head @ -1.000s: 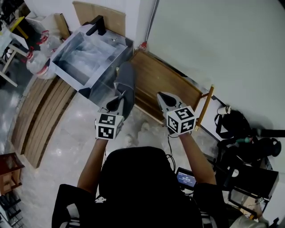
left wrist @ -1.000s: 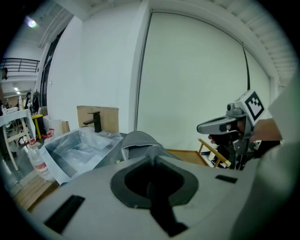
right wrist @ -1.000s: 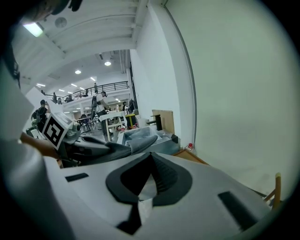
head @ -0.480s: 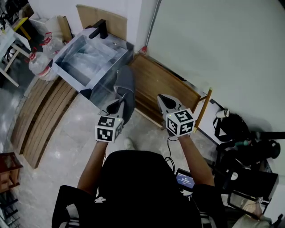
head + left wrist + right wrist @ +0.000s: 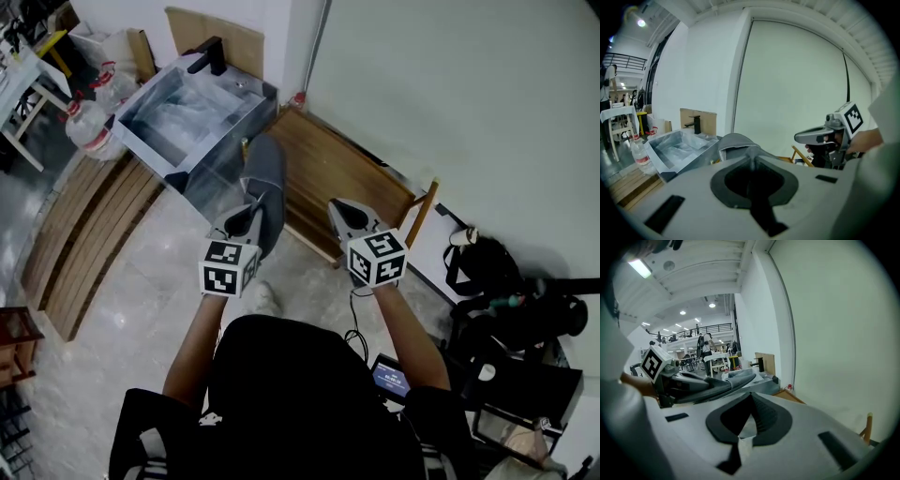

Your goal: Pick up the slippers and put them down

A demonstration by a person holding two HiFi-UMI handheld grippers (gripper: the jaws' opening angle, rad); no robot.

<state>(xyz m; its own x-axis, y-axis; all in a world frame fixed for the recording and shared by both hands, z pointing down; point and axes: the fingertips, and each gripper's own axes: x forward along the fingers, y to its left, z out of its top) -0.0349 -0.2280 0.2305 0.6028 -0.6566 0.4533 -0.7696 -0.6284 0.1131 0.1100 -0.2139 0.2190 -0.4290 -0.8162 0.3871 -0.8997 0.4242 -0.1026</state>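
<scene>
The left gripper (image 5: 247,216) and right gripper (image 5: 337,210) have drifted forward and slightly up. Left fingers stay clamped on the heel end of the grey slipper (image 5: 265,176), which juts beyond their tips, airborne. Right fingers are together, empty. Pick-up looks done; putting down remains.

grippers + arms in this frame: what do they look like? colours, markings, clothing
The left gripper and right gripper match: pale grey shells tapering to a point, with dark grey linings at the jaws. Each carries a white cube printed with black square markers at the hand end. Forearms are bare below a black short sleeve.
</scene>
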